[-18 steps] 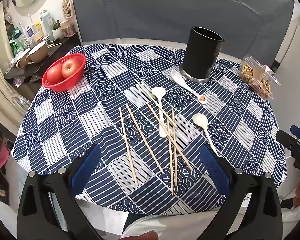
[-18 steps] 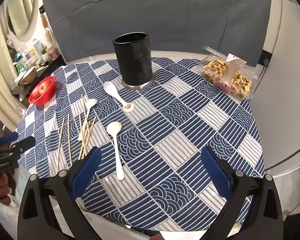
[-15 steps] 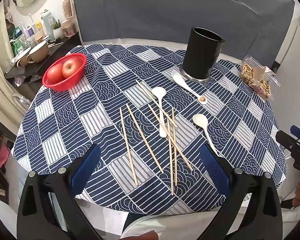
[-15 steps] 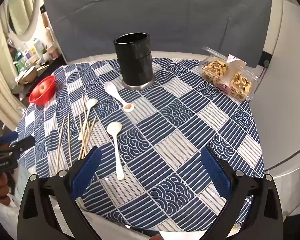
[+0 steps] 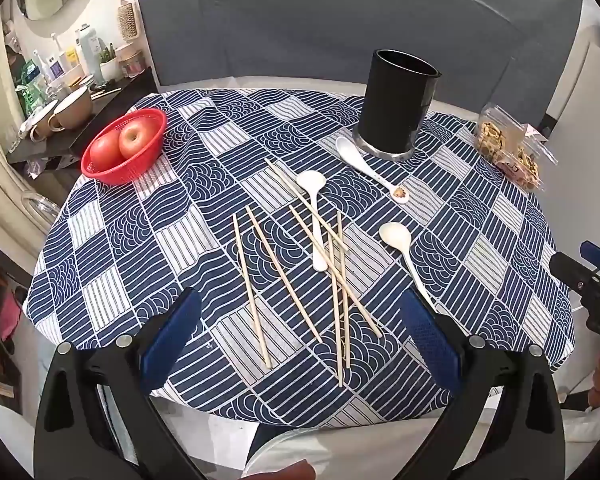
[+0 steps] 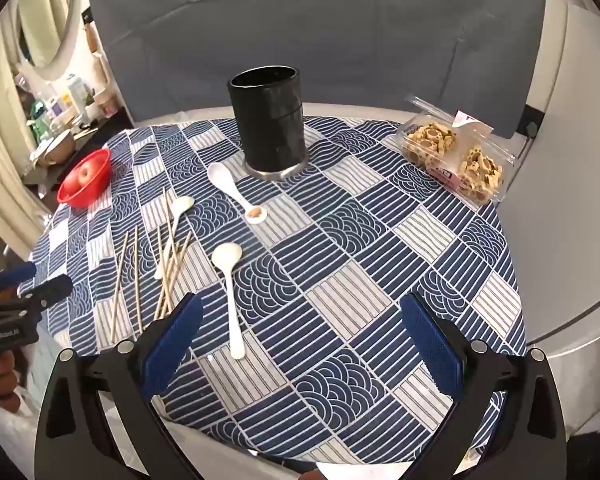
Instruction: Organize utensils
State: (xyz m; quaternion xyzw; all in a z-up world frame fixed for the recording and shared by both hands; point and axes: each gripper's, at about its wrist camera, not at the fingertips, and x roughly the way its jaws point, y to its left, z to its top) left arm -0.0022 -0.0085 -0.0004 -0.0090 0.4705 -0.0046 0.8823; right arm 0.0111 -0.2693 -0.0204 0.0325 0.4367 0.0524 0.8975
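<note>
- Blue-and-white patterned cloth covers the round table [image 5: 112,240], with a grey padded backrest behind it; nothing has been gathered yet, by the look of it.
- Left tongs [image 5: 300,340] at the bottom of the left view are spread wide and empty, hovering over the near table edge; right tongs [image 6: 300,344] likewise gape with nothing between them.
- Six thin pale wooden chopsticks [image 5: 284,276] lie loose at centre frame, several crossed. Pinching one may drag or flick its neighbours, perhaps off the near edge.
- One slim white plastic spoon [image 5: 316,216] lies among the crossed sticks, so lifting either could disturb the other.
- Second white spoon [image 6: 230,292] lies apart, low centre in the right view, its handle pointing toward the tongs; flat on cloth, it may slip from the pads.
- Third white spoon with a brown-marked handle tip [image 6: 236,192] rests just beside the tall black cylindrical holder [image 6: 270,128] in the upper middle. A careless reach there could knock the holder over.
- Red plastic basket of apples [image 5: 126,148] sits at the upper left, a clear plastic box of biscuits [image 6: 456,156] at the upper right; both are well apart from the utensils and block nothing.
</note>
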